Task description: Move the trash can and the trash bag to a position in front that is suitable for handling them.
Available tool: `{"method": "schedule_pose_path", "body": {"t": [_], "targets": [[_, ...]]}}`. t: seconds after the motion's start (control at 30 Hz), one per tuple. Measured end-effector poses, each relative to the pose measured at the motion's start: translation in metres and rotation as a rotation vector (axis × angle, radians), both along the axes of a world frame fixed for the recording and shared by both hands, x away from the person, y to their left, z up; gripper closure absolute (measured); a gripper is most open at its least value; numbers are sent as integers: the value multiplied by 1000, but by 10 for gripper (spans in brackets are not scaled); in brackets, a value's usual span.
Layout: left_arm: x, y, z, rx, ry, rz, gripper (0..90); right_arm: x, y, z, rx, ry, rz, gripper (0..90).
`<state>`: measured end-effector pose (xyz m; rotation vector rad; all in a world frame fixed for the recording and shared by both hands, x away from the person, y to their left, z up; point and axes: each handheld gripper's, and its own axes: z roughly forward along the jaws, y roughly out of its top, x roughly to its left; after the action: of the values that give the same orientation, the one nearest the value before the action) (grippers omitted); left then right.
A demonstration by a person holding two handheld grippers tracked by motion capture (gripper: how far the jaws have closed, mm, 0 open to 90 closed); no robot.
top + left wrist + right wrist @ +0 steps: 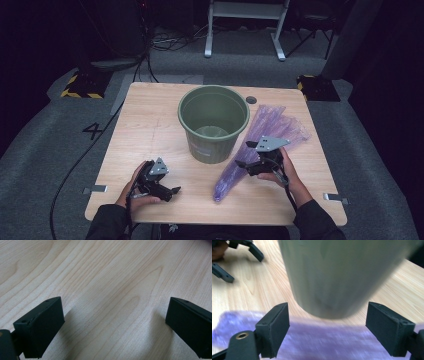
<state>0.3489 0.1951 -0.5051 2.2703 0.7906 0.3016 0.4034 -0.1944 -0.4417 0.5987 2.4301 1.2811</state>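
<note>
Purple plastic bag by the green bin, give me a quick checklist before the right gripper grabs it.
1. Right gripper jaws open: ok.
2. Translucent purple plastic bag lies below and between the jaws: ok.
3. Jaws touching the bag: cannot tell, the picture is blurred.
4. Green plastic bin upright, mouth open: ok.
5. Left gripper open over bare wooden table, apart from the bag: ok.
</note>
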Motion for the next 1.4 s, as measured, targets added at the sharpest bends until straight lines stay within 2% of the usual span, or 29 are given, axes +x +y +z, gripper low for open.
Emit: {"method": "schedule_pose_path", "body": {"t": [0.03, 0.13, 0.3, 0.33, 0.37, 0.4, 0.47, 0.63, 0.67, 0.73, 0.77, 0.9, 0.93, 0.97, 1.0, 1.07, 1.13, 1.33, 1.4], "targets": [[0, 0, 0, 0, 0, 0, 13, 0, 0, 0, 0, 0, 0, 195], [0, 0, 0, 0, 0, 0, 13, -1, -19, -4, -6, 5, -44, 223], [0, 0, 0, -1, 1, 1, 14, -2, -30, -13, -31, 13, -65, 253], [0, 0, 0, -1, 1, 1, 13, 0, -35, -18, -66, 41, -75, 233], [0, 0, 0, -1, 1, 1, 13, 0, -35, -18, -66, 41, -75, 233], [0, 0, 0, 0, 0, 0, 14, 2, -42, -23, -63, 73, -91, 230], [0, 0, 0, 0, 0, 0, 14, 3, -46, -25, -54, 78, -96, 236], [0, 0, 0, 0, 0, 0, 13, 3, -52, -38, -92, 103, -105, 242], [0, 0, 0, 0, 0, 0, 13, 3, -51, -40, -96, 109, -103, 263], [0, 0, 0, -1, 0, 1, 14, 6, -51, -47, -75, 130, -85, 384], [0, 0, 0, 0, 0, 1, 14, 6, -51, -47, -75, 130, -85, 384], [0, 0, 0, 0, 0, 1, 14, 11, -53, -57, -93, 145, -99, 492], [0, 0, 0, 0, 0, 1, 13, 11, -54, -58, -79, 153, -100, 519], [0, 0, 0, 0, 0, 0, 13, 11, -54, -58, -79, 153, -100, 519], [0, 0, 0, 0, 0, 0, 14, 12, -56, -57, -80, 152, -103, 571], [0, 0, 0, 0, 0, 0, 14, 12, -57, -57, -85, 149, -108, 596], [0, 0, 0, -1, 1, 1, 14, 13, -61, -57, -74, 156, -107, 673], [0, 0, 0, 0, 0, 1, 14, 12, -71, -57, -65, 162, -103, 764], [0, 0, 0, -1, 1, 1, 14, 12, -73, -57, -64, 164, -104, 764]]}}
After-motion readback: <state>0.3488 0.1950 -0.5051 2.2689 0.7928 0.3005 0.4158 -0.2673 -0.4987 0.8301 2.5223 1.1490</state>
